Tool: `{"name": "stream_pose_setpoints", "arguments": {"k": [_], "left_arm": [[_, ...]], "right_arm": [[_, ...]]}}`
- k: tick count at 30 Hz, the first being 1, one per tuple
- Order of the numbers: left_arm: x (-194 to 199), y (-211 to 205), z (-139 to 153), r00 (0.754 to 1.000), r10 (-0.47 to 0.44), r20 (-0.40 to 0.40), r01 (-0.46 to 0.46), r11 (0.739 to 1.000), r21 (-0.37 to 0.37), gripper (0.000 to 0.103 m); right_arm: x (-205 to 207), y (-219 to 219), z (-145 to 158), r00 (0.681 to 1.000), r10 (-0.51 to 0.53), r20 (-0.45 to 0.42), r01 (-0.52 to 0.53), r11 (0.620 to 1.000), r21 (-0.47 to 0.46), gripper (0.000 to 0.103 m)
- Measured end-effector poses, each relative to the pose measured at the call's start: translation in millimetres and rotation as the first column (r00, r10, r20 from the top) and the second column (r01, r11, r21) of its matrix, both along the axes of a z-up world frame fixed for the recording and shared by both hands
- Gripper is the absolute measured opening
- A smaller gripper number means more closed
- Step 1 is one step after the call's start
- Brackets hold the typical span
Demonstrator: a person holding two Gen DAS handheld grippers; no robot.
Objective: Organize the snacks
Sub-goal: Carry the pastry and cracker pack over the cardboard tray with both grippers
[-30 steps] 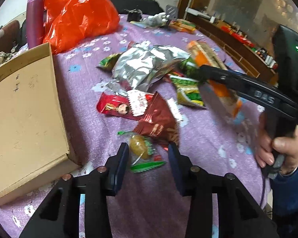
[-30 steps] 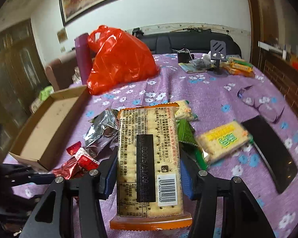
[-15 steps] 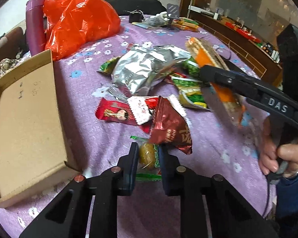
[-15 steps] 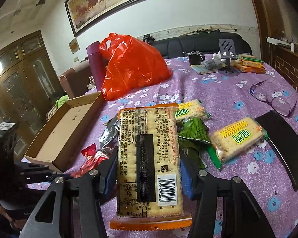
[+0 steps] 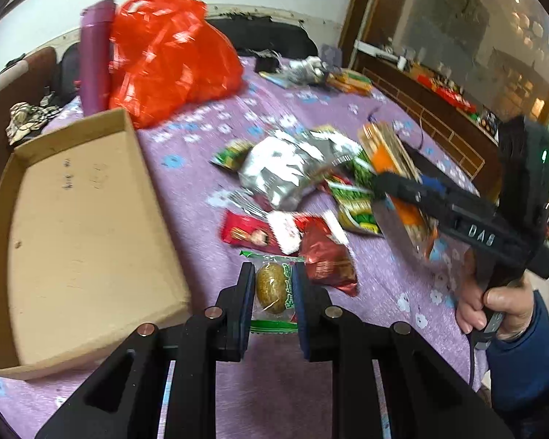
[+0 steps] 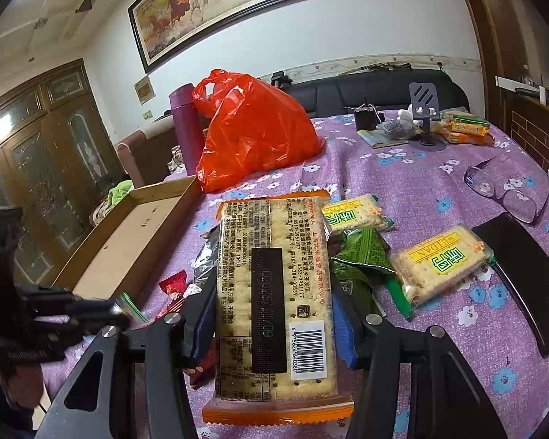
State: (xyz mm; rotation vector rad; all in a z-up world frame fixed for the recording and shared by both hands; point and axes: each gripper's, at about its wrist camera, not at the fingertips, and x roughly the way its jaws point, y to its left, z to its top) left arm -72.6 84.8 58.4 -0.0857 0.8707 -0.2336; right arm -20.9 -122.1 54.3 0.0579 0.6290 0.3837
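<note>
a: crinkly clear plastic w/ green print, that's the small wrapped pastry (image 5: 272,287), pinched between the pads of the left gripper (image 5: 273,303), low over the purple cloth (image 5: 208,117), just right of the cardboard box (image 5: 77,219).

b: and the right gripper (image 6: 274,314)?

a: clamped on the long cracker pack (image 6: 274,292), orange ends, held by its two long edges, up above the snack pile.

b: how'll they handle?

a: my guess: pastry's light and soft, squashes easy, so grip gently at the round middle, not the loose wrapper tails. crackers are stiff but brittle, film's slick, so hold mid-length across the edges or they snap or slide.

b: what's left on the table?

a: silver foil bag (image 5: 292,168), red wrapper (image 5: 249,232), dark red pouch (image 5: 327,259), two yellow-label cracker packs (image 6: 441,261), green pouch (image 6: 362,256). box looks empty so far, so prob early in the job.

b: anything you can't make out?

a: plenty. left view's smeared w/ blur, labels unreadable. can't tell if the pastry's touching the cloth or lifted. cracker pack hides most of the pile in the right view, and the box's far corner is cut off. orange bag (image 6: 252,131) contents unknown.
</note>
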Motion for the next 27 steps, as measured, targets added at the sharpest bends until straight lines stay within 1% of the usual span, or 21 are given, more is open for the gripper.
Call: {"name": "stream_pose_setpoints", "arguments": {"k": [5,9,15,19,21,27], "left_arm": [[-3,31,13,0.997,0.069,0.030,-0.068,0.997,-0.027,0.020],[-2,62,18,0.990,0.133,0.039,-0.131,0.990,-0.049,0.020],[0,103,28,0.976,0.209,0.052,-0.206,0.977,-0.060,0.020],[8,128,37,0.968,0.246,0.056,-0.243,0.969,-0.056,0.020],[14,138,42,0.965,0.255,0.066,-0.253,0.967,-0.042,0.020],[46,167,54,0.955,0.287,0.071,-0.287,0.958,-0.017,0.020]], "right_arm": [[-1,7,3,0.999,-0.007,-0.032,0.007,1.000,-0.003,0.058],[-4,25,13,0.998,0.028,-0.060,-0.027,1.000,0.016,0.058],[4,70,27,0.985,0.120,-0.125,-0.114,0.992,0.056,0.058],[22,106,31,0.967,0.181,-0.179,-0.166,0.982,0.096,0.058],[33,126,33,0.959,0.200,-0.202,-0.182,0.977,0.108,0.058],[72,180,35,0.941,0.231,-0.247,-0.207,0.971,0.122,0.058]]}}
